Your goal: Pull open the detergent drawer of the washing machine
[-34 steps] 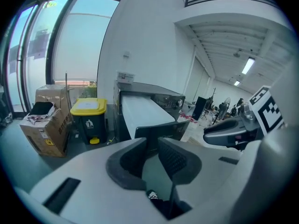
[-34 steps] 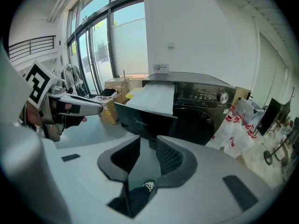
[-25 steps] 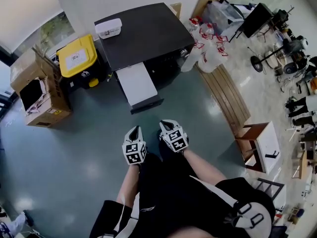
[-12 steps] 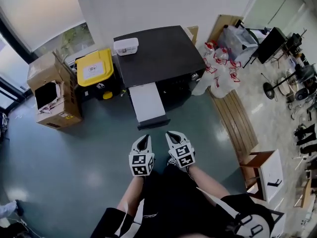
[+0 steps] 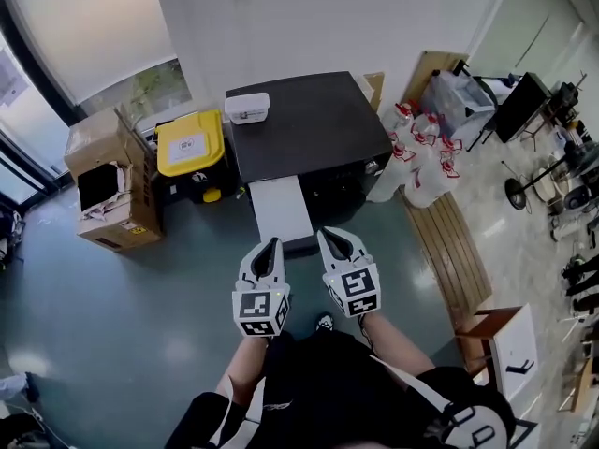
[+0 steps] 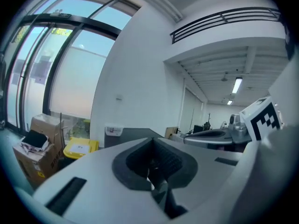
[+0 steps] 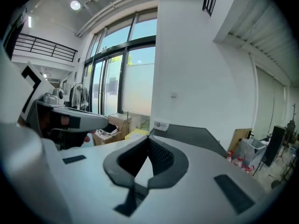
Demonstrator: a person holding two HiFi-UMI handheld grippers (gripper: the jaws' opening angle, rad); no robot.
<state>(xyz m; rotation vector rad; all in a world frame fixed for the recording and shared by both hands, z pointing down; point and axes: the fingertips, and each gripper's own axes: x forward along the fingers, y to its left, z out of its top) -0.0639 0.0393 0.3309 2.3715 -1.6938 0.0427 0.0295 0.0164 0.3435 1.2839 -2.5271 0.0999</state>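
Observation:
The washing machine (image 5: pixel 309 124) is a dark-topped box against the white wall, seen from above in the head view. A white panel (image 5: pixel 281 209) juts forward from its front; the drawer front itself is hidden from this angle. My left gripper (image 5: pixel 271 248) and right gripper (image 5: pixel 329 237) hang side by side in the air, short of the panel's near end, pointing at the machine. Both are shut with nothing between the jaws. In the left gripper view the shut jaws (image 6: pixel 152 141) face the machine top (image 6: pixel 133 134); the right gripper view shows the same (image 7: pixel 149 139).
A small white box (image 5: pixel 247 108) sits on the machine's back left corner. Left of the machine stand a yellow-lidded bin (image 5: pixel 190 143) and an open cardboard box (image 5: pixel 108 181). At its right are plastic bottles (image 5: pixel 416 152), a wooden board (image 5: pixel 449 241) on the floor and a white stool (image 5: pixel 505 340).
Both grippers have risen together, still side by side and shut. They now reach nearer the white panel in the head view, which has tipped up to show more wall and window.

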